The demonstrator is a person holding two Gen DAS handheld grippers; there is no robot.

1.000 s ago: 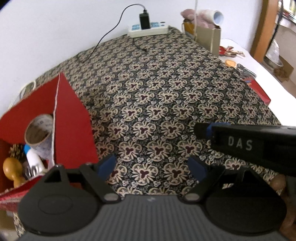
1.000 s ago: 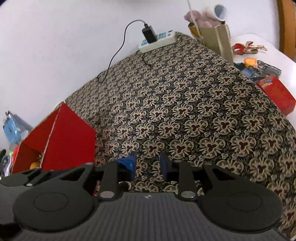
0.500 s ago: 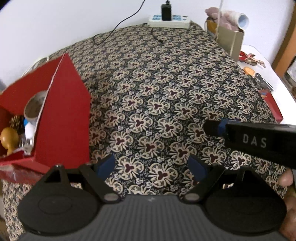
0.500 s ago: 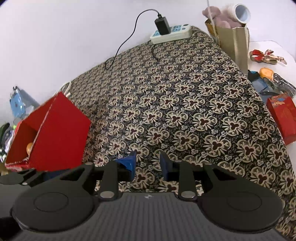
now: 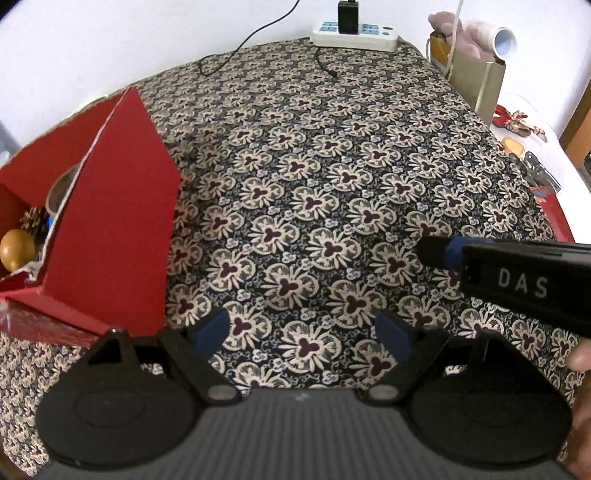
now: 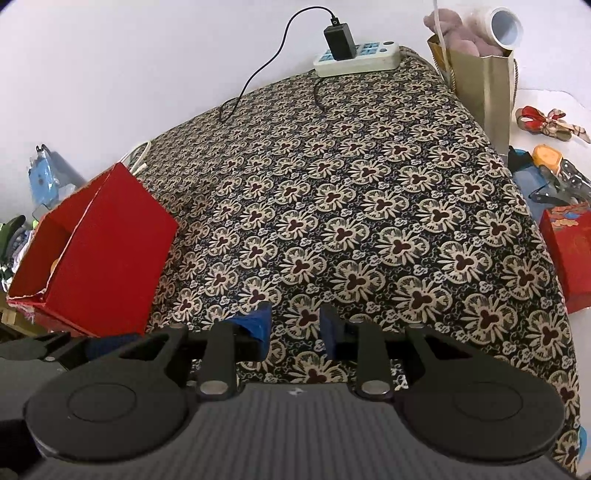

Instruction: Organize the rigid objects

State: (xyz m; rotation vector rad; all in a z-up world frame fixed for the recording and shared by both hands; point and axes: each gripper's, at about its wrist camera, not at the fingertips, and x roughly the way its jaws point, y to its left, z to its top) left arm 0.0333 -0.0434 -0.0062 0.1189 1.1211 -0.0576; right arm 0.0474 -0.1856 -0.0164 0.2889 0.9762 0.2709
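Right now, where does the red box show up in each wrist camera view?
Left wrist view: the red box fills the left edge, open top facing left, things inside.
Right wrist view: the red box sits at middle left, smaller.
Shared landmark: the white power strip at the cloth's far edge.

Counter (image 6: 369, 206): you are looking at a floral-patterned cloth covering it.
Left edge: an open red box (image 6: 107, 258) is sitting there.
Far edge: a white power strip (image 6: 356, 61) is lying by the wall.
Far right corner: a gold paper bag (image 6: 484, 85) is standing upright.
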